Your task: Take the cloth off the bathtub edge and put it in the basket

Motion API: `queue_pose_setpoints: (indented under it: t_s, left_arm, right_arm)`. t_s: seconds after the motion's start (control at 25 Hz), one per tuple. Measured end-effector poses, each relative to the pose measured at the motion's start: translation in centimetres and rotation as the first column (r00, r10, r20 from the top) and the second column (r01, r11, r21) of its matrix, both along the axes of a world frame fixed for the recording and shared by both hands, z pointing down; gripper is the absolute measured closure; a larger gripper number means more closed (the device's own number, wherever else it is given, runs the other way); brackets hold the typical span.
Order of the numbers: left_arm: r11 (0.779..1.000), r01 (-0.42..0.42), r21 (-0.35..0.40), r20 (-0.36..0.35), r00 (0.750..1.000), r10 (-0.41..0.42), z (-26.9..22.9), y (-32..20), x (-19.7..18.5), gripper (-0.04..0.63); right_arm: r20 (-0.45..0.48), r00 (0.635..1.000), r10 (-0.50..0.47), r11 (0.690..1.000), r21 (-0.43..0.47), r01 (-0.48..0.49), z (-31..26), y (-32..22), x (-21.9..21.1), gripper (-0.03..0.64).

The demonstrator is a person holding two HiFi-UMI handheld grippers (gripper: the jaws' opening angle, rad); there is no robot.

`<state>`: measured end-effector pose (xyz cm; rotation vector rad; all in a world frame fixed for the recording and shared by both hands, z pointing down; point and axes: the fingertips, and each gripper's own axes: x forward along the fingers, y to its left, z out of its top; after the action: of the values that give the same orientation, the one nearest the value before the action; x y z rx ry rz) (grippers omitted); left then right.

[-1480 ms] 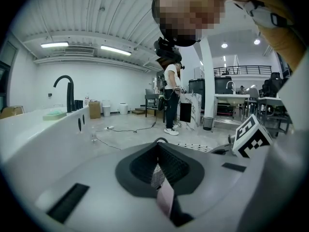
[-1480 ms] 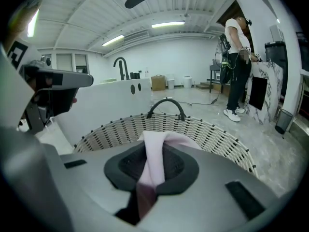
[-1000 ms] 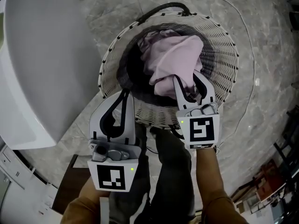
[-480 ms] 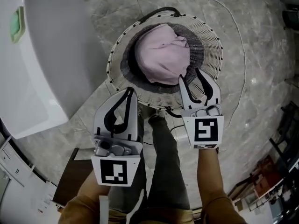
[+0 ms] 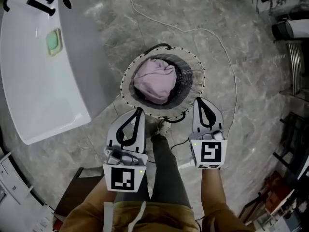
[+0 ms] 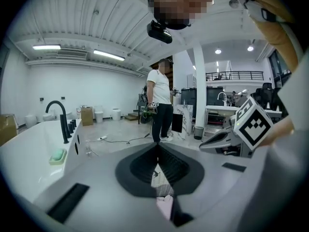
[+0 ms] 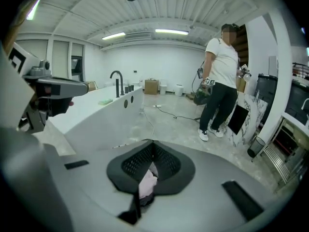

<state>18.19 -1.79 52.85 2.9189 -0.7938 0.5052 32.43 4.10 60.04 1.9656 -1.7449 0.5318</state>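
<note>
At the centre of the head view, the cloth (image 5: 154,81) is lying bunched inside the basket (image 5: 195,83). It is well apart from the bathtub (image 5: 43,95), which is occupying the upper left of the frame. Placement is judged complete.

Handling: the cloth is reading as light, soft and limp. It is draping and folding under its own weight, is not fragile, and is unlikely to slip from pinching pads. Should regripping be needed, a raised fold at the top of the heap is offering the best hold.

Orientation: the cloth is sitting as a rounded mound, so no clear long axis is showing. Its creases are running loosely from lower left to upper right across the basket opening.

Grippers: the left gripper (image 5: 140,111) is holding its jaws together with nothing between them, at the basket's lower left in the frame. The right gripper (image 5: 199,100) has just been closing its jaws. They are meeting tip to tip, empty, just beside the basket's lower right rim in the frame.
</note>
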Motion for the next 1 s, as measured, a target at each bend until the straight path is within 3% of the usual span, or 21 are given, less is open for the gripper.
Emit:
queue_pose_setpoints:
  t_s: [0.24,0.52,1.0]
  left_arm:
    - [0.998,-0.042,0.047,-0.028,0.999,0.044,-8.7,1.5,0.0,0.589]
    - [0.983,-0.082,0.163,-0.092,0.991,0.098,-18.9,1.6,0.1,0.589]
    - [0.945,-0.113,0.306,-0.144,0.976,0.163,-30.3,3.2,-0.9,0.589]
  right_arm:
    - [-0.002,0.998,0.057,0.995,0.076,-0.057,-11.8,2.0,0.9,0.612]
    - [-0.022,0.992,0.125,0.966,0.23,-0.116,-24.1,3.1,0.4,0.612]
    - [-0.089,0.985,0.149,0.905,0.413,-0.1,-38.1,5.8,-1.1,0.612]
